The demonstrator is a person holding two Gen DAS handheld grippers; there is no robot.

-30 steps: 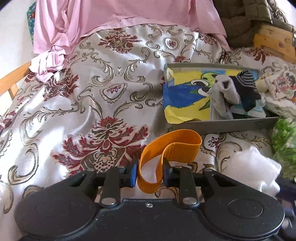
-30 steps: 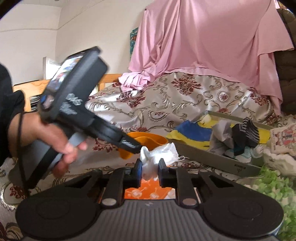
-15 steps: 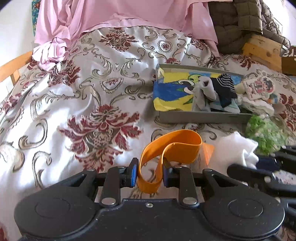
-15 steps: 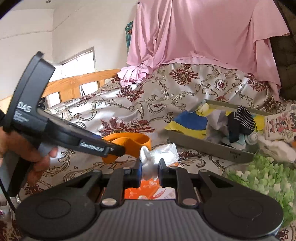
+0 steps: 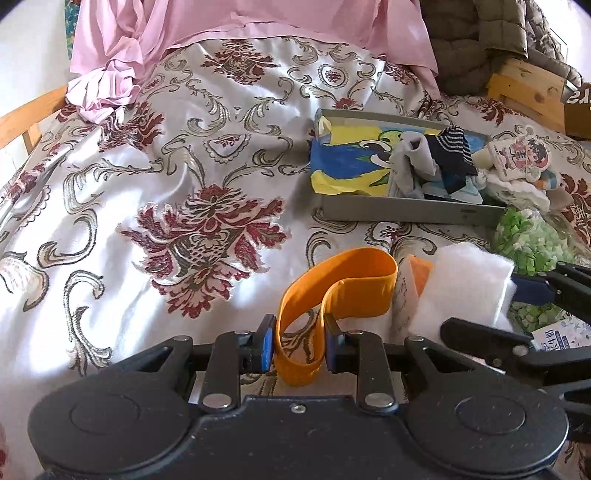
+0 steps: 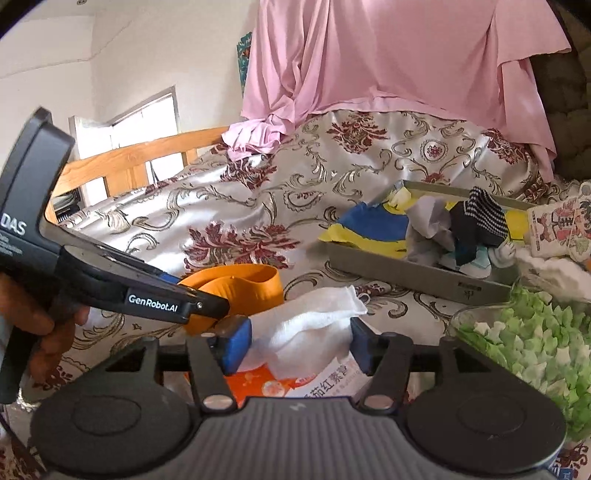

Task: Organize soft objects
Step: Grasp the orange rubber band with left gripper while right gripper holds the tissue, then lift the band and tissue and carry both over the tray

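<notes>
My left gripper is shut on an orange elastic band, whose loop hangs forward over the bedspread; the band also shows in the right wrist view. My right gripper stands open with a white gauze cloth lying between its fingers, over an orange-and-white packet. In the left wrist view the white cloth lies right of the band. A grey tray ahead holds a blue-yellow cloth and socks.
A clear bag of green foam bits lies at the right. A printed plush and white fluff sit by the tray's right end. Pink fabric drapes the back. A wooden bed rail runs at the left.
My right gripper's jaws have opened around the white cloth. The left gripper still holds the orange band and has drawn back a little from the tray.
</notes>
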